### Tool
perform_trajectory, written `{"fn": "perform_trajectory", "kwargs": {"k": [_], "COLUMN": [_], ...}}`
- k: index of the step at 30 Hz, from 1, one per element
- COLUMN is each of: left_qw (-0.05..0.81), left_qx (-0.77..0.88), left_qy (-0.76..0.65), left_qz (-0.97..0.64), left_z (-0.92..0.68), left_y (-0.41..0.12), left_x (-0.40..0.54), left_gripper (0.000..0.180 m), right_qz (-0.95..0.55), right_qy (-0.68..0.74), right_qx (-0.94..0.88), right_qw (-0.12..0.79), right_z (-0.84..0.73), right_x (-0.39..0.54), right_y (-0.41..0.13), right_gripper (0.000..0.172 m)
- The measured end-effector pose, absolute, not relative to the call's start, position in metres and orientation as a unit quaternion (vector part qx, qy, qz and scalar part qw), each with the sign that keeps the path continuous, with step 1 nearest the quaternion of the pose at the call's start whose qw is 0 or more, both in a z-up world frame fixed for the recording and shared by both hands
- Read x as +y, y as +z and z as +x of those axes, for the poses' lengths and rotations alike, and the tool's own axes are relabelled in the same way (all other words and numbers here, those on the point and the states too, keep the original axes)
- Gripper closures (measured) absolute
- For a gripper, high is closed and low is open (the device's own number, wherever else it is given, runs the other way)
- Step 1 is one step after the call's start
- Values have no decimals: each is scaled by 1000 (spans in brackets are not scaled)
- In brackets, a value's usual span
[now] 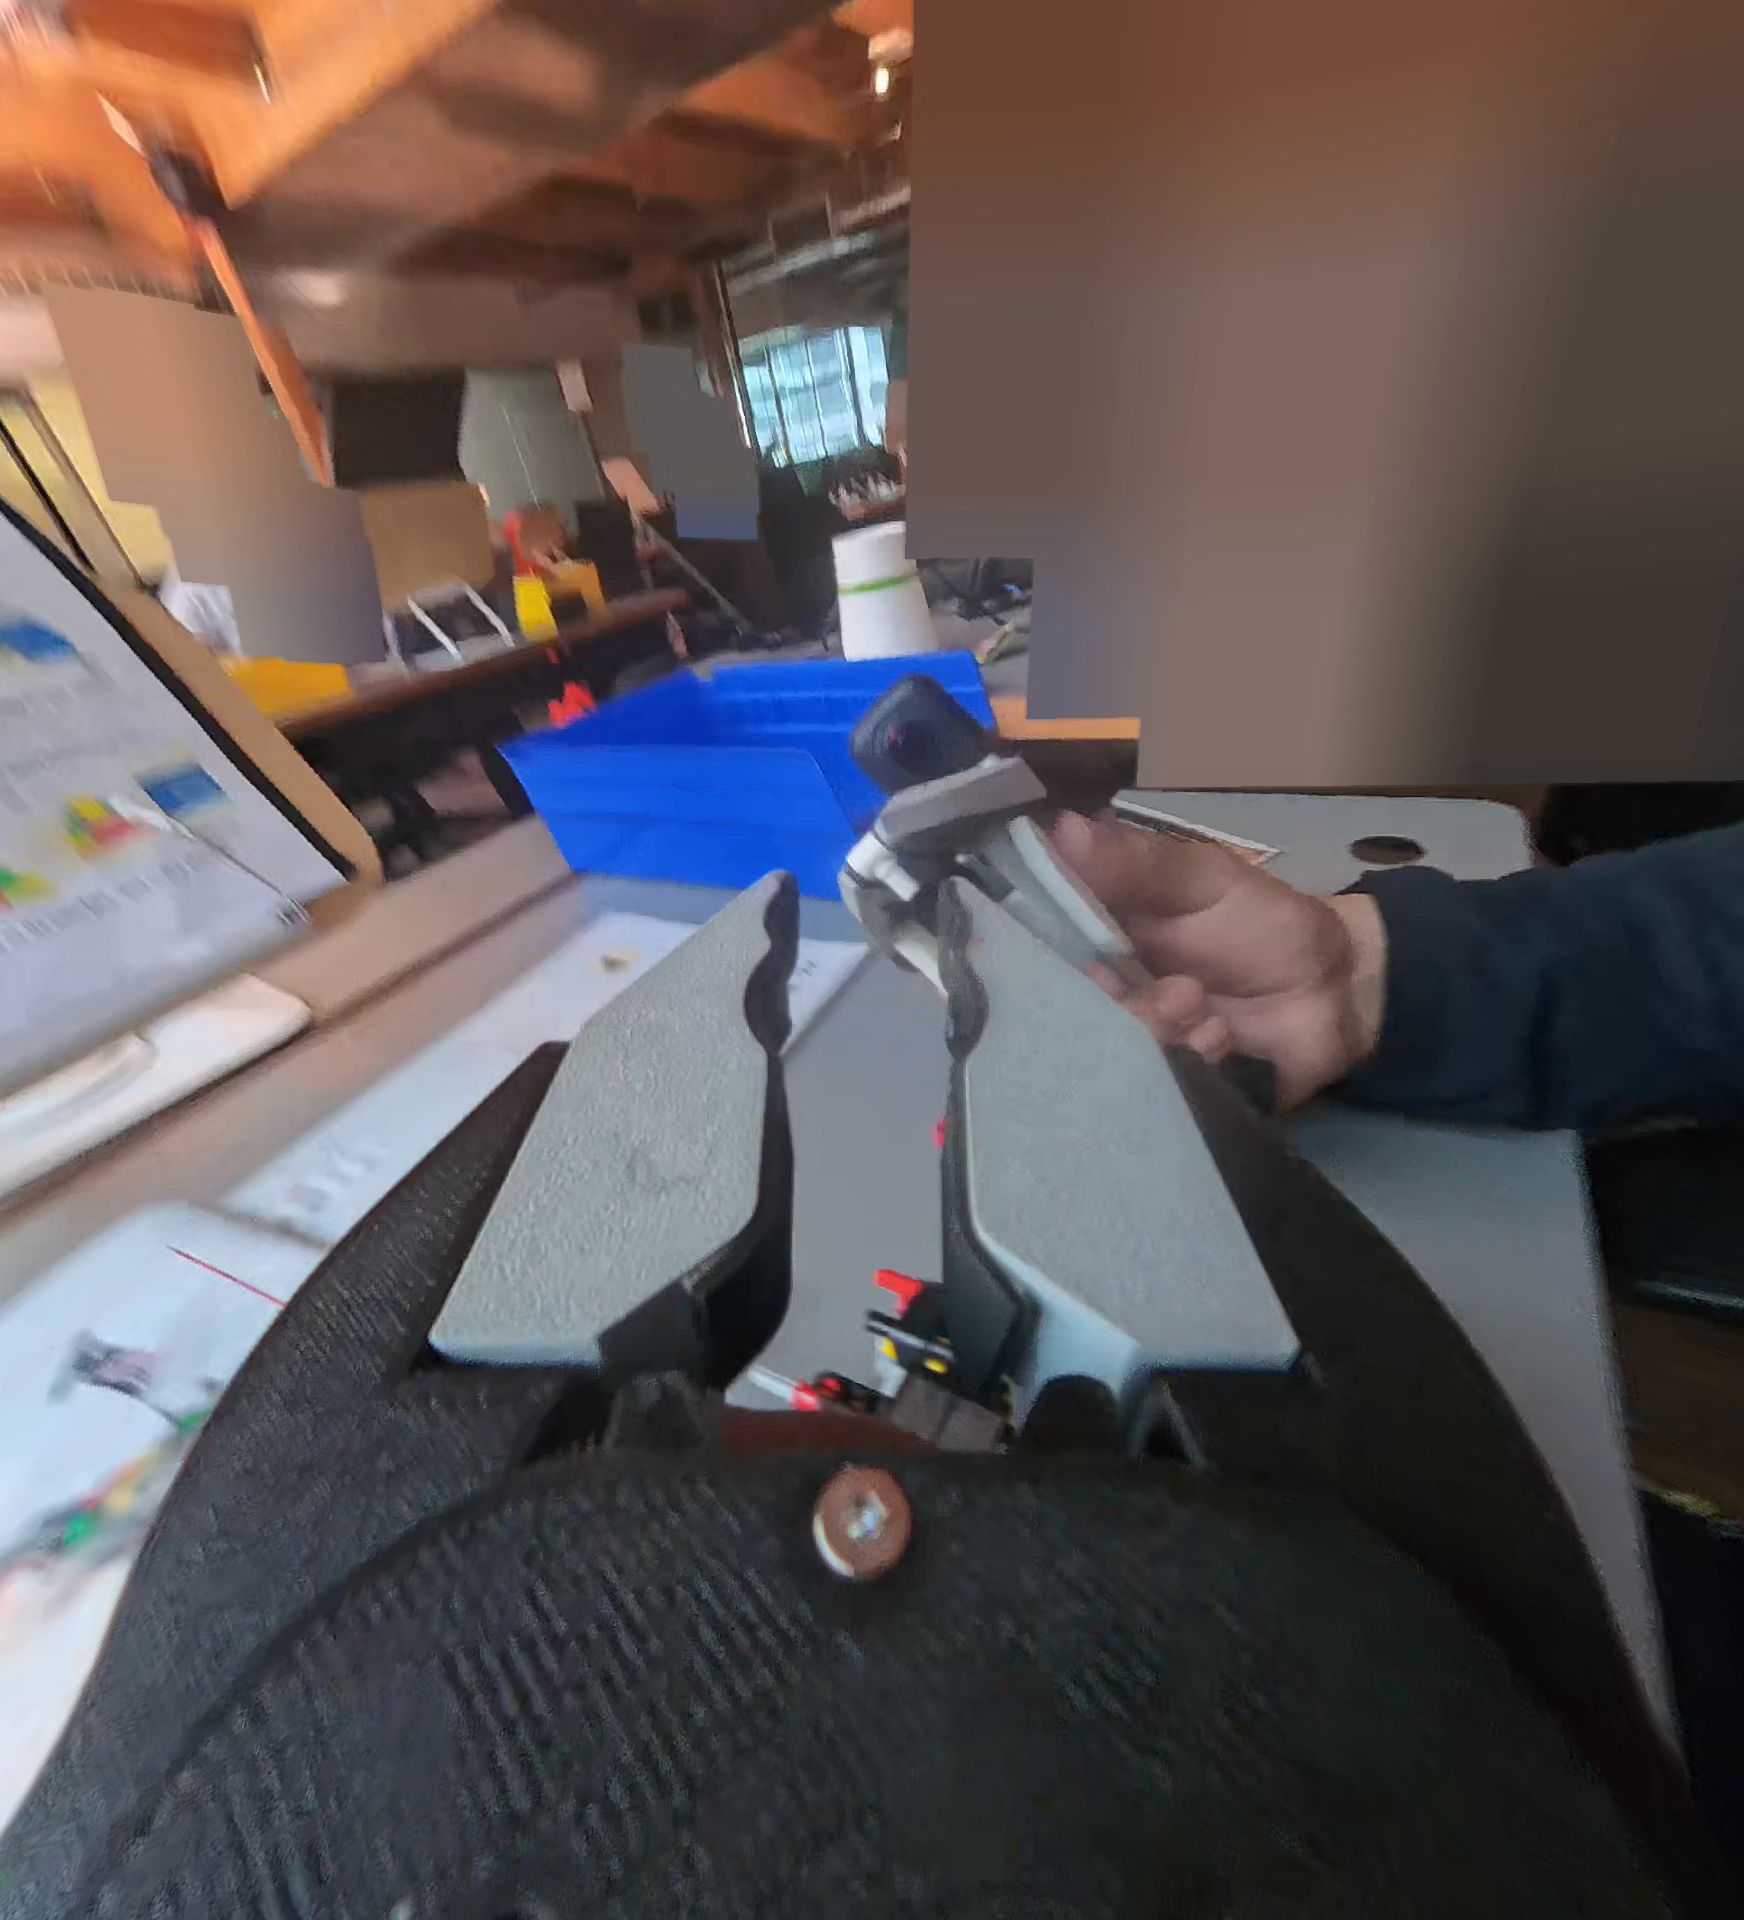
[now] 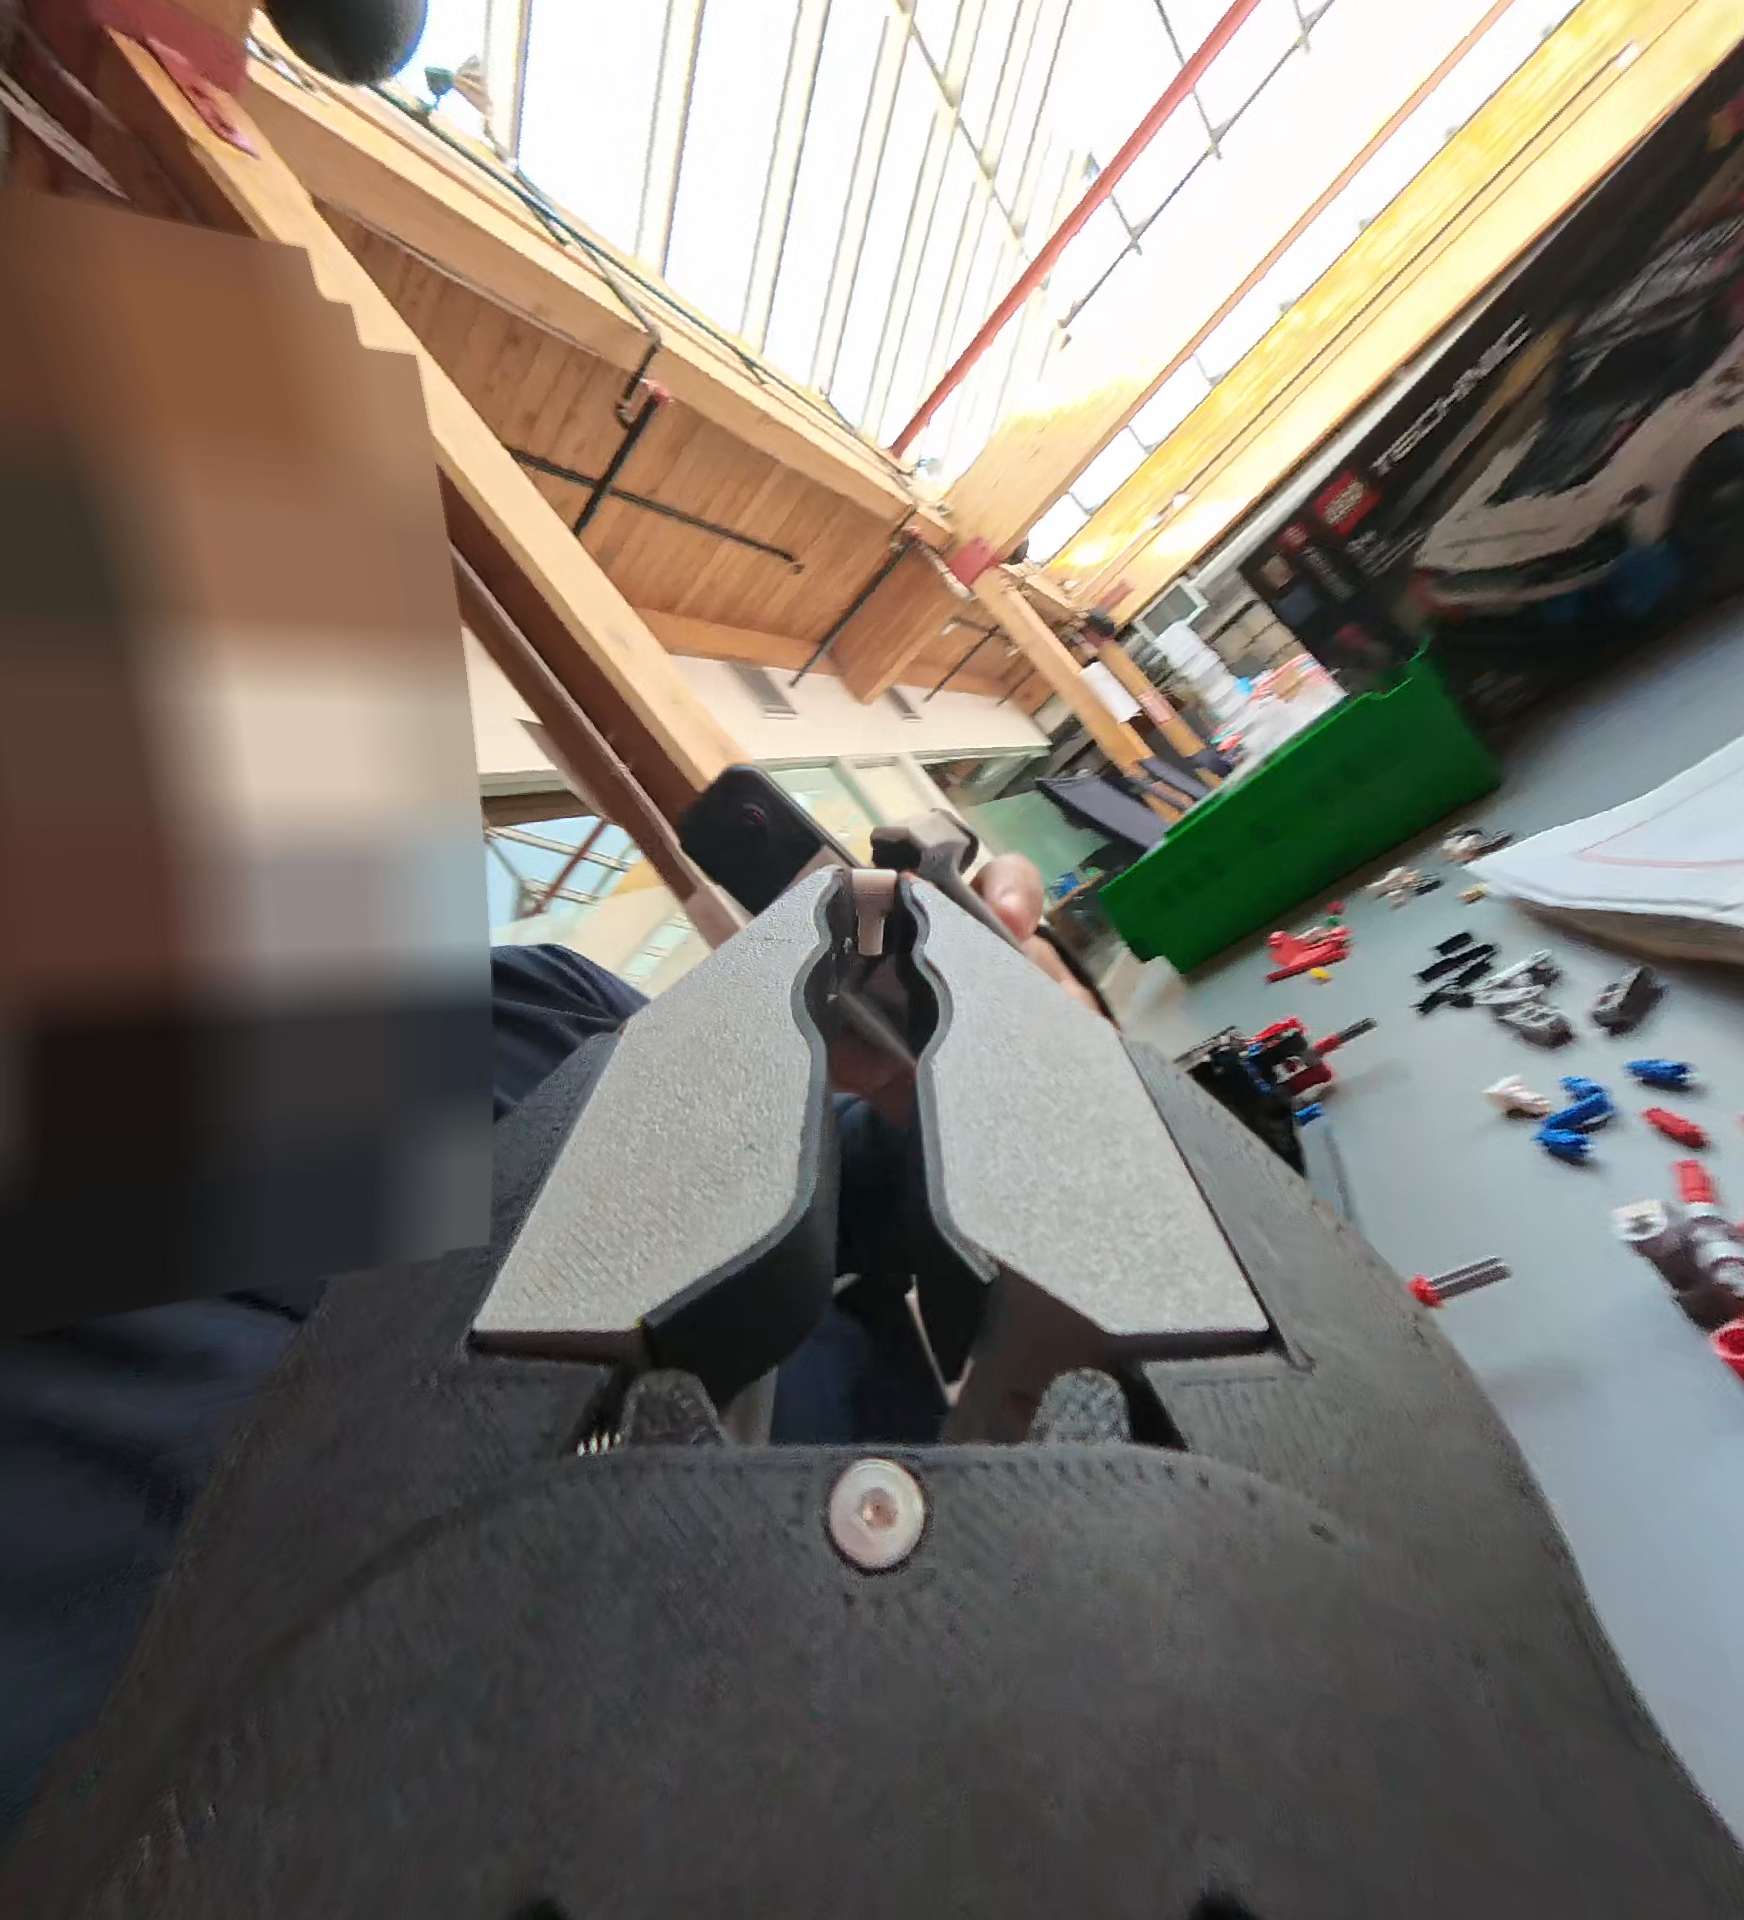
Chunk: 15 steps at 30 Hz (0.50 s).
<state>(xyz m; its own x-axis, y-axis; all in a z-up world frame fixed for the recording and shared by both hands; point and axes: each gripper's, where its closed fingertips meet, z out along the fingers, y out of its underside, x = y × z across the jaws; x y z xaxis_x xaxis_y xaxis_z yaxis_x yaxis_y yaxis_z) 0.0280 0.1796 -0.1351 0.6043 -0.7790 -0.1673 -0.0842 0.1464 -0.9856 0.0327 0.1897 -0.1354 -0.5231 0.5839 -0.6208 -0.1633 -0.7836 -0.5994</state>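
In the left wrist view my left gripper (image 1: pixel 866 914) is open, with nothing between its grey fingers (image 1: pixel 660 1122), and it hangs over the grey table (image 1: pixel 1450 1174). Just beyond its tips is my right gripper, held by a hand (image 1: pixel 1232 956), with its black camera (image 1: pixel 915 727) on top. In the right wrist view my right gripper (image 2: pixel 873 899) is tilted up and nearly shut, pinching a small pale grey piece (image 2: pixel 873 914) at its tips. The left gripper's black camera (image 2: pixel 754 831) shows close behind it.
A blue bin (image 1: pixel 691 800) and a white cup (image 1: pixel 883 613) stand beyond the grippers, with a propped picture page (image 1: pixel 68 779) at left. A green bin (image 2: pixel 1304 831), loose red, blue and black bricks (image 2: pixel 1574 1122), an open booklet (image 2: pixel 1699 852) and a printed box (image 2: pixel 1626 364) are at right. The grippers are tip to tip, or close to it.
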Motion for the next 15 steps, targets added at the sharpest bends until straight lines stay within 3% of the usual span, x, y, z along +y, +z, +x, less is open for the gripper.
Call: {"fn": "perform_trajectory", "kwargs": {"k": [5,9,15], "left_qw": [562,527,474], "left_qx": [337,311,254], "left_qy": [-345,-412,-523], "left_qz": [-672,-675,-661], "left_z": [39,43,47], "left_y": [-153,-151,-146], "left_x": [178,178,176], "left_gripper": [155,171,166], "right_qz": [-448,-441,-453], "right_qy": [797,779,765], "right_qx": [-279,-301,-311], "right_qw": [293,329,336], "right_z": [30,32,30], "right_x": [187,183,181], "right_y": [-134,-128,-132], "right_gripper": [167,167,167]}}
